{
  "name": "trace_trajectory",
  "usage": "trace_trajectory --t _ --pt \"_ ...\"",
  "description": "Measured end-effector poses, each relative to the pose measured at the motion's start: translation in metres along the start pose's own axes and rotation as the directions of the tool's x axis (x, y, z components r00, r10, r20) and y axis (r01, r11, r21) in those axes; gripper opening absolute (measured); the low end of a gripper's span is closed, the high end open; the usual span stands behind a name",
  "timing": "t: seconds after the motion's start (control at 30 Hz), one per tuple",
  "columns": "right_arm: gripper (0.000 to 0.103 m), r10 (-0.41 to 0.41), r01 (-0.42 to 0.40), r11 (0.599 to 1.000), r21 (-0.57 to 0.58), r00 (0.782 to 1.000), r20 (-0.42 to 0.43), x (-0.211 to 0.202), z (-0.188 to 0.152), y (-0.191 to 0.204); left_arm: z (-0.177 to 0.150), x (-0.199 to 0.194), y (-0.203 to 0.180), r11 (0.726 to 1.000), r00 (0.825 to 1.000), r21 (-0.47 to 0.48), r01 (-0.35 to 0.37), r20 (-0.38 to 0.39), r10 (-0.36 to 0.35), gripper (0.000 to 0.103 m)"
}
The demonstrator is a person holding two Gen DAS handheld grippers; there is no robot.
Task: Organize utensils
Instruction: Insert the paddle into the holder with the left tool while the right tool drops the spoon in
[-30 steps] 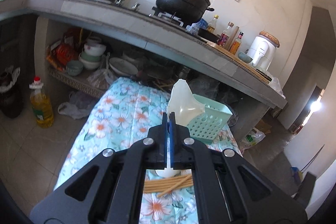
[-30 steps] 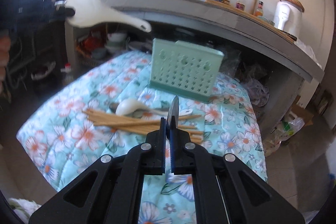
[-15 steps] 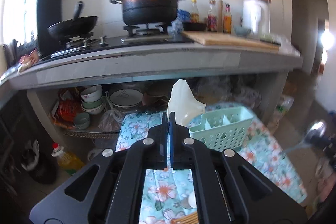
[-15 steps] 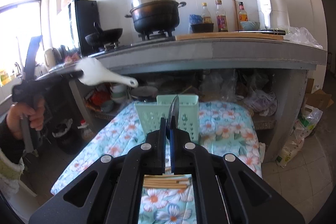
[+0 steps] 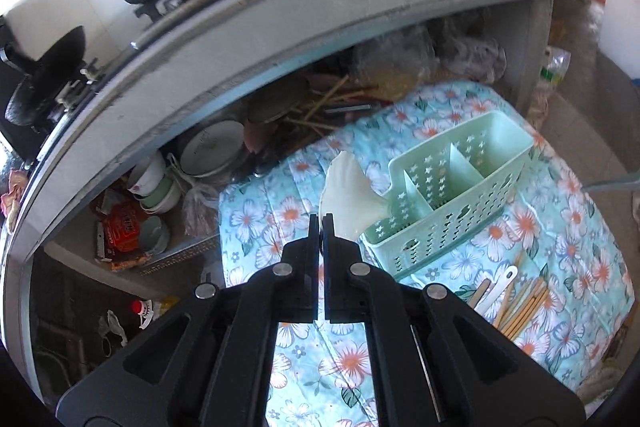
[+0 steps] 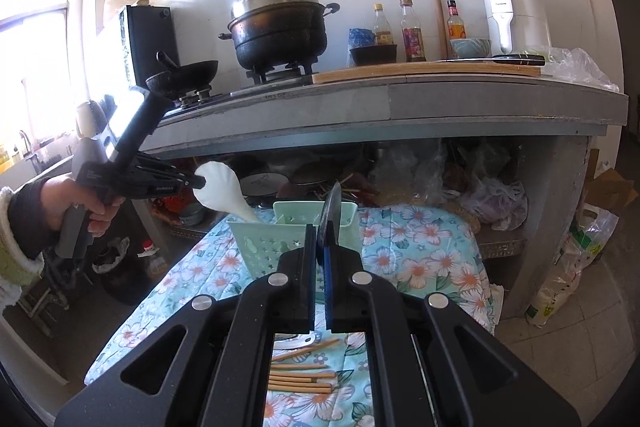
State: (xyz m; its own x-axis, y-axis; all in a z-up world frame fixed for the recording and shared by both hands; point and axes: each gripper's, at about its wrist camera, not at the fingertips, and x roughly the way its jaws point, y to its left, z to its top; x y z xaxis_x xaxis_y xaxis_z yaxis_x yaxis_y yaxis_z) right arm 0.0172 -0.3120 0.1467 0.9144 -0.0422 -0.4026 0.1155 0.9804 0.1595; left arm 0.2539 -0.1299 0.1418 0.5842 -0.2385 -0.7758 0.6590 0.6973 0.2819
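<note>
A mint green perforated caddy [image 5: 460,187] [image 6: 260,239] with three compartments stands on the floral cloth [image 5: 280,215]. My left gripper [image 5: 321,221] [image 6: 200,182] is shut on the blade of a white rice paddle [image 5: 348,195] [image 6: 220,189]. The paddle's handle slants down into the caddy's end compartment. My right gripper [image 6: 320,231] is shut on a metal spoon [image 6: 332,203], whose bowl stands up in front of the caddy. Wooden chopsticks [image 5: 524,307] [image 6: 304,379] and a white spoon [image 5: 500,283] lie on the cloth near me.
Behind the cloth runs a grey counter [image 6: 400,107] with a black pot [image 6: 280,31], a wok [image 6: 188,73] and bottles. Its lower shelf holds stacked bowls [image 5: 156,183] and bags. A person's hand [image 6: 76,199] holds the left gripper. An oil bottle [image 6: 150,255] stands on the floor.
The left gripper swung across and tipped downward, bringing the paddle's handle from the air into the caddy. The right gripper rose with the spoon, away from the chopsticks.
</note>
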Motion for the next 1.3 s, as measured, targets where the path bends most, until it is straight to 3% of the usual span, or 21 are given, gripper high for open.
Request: trace_trajectory --t 0.07,0.13,0.17,0.27,0.37,0.53,0.7,0.8,1.0,1.2,1.3 --pt "0.003 0.002 -0.002 1.000 0.000 1.000 0.001 0.002 0.000 -0.002 0.004 0.010 0.000 1.000 1.000 -0.010 0.007 -0.024 -0.007 0.001" --pt "0.003 0.006 -0.006 1.000 0.005 1.000 0.001 0.005 0.002 -0.004 0.004 0.014 0.004 0.996 0.998 -0.066 0.061 -0.015 -0.062 0.002" --pt "0.003 0.013 -0.013 1.000 0.012 1.000 0.000 0.006 0.004 -0.007 0.003 0.017 0.008 0.990 0.995 -0.101 0.094 -0.005 -0.095 0.011" --pt "0.003 0.046 -0.046 0.998 0.035 0.999 0.004 0.007 0.008 -0.013 -0.003 0.015 0.020 0.956 0.979 -0.217 0.200 0.076 -0.187 0.030" --pt "0.003 0.089 -0.089 0.994 0.065 0.996 0.005 0.011 0.018 -0.021 -0.010 0.011 0.029 0.922 0.967 -0.299 0.245 0.147 -0.209 0.031" --pt "0.003 0.185 -0.191 0.976 0.103 0.981 0.064 0.013 0.048 -0.031 -0.042 -0.015 0.048 0.847 0.935 -0.433 0.307 0.304 -0.184 0.036" --pt "0.003 0.317 -0.334 0.931 0.147 0.940 0.128 0.030 0.089 -0.039 -0.096 -0.039 0.055 0.788 0.919 -0.531 0.311 0.381 -0.105 0.043" --pt "0.003 0.369 -0.384 0.905 0.184 0.923 0.112 0.054 0.100 -0.041 -0.128 -0.048 0.053 0.773 0.928 -0.570 0.277 0.369 -0.061 0.044" --pt "0.003 0.347 -0.336 0.916 0.221 0.938 -0.015 0.112 0.086 -0.031 -0.190 -0.052 0.053 0.720 0.945 -0.646 0.251 0.323 -0.040 0.046" --pt "0.003 0.305 -0.251 0.927 0.278 0.937 -0.172 0.166 0.045 -0.032 -0.229 -0.035 0.047 0.674 0.959 -0.693 0.256 0.270 -0.087 0.046" --pt "0.005 0.229 -0.169 0.956 0.239 0.940 -0.253 0.181 0.030 -0.031 -0.237 -0.031 0.041 0.672 0.959 -0.692 0.263 0.261 -0.106 0.046"
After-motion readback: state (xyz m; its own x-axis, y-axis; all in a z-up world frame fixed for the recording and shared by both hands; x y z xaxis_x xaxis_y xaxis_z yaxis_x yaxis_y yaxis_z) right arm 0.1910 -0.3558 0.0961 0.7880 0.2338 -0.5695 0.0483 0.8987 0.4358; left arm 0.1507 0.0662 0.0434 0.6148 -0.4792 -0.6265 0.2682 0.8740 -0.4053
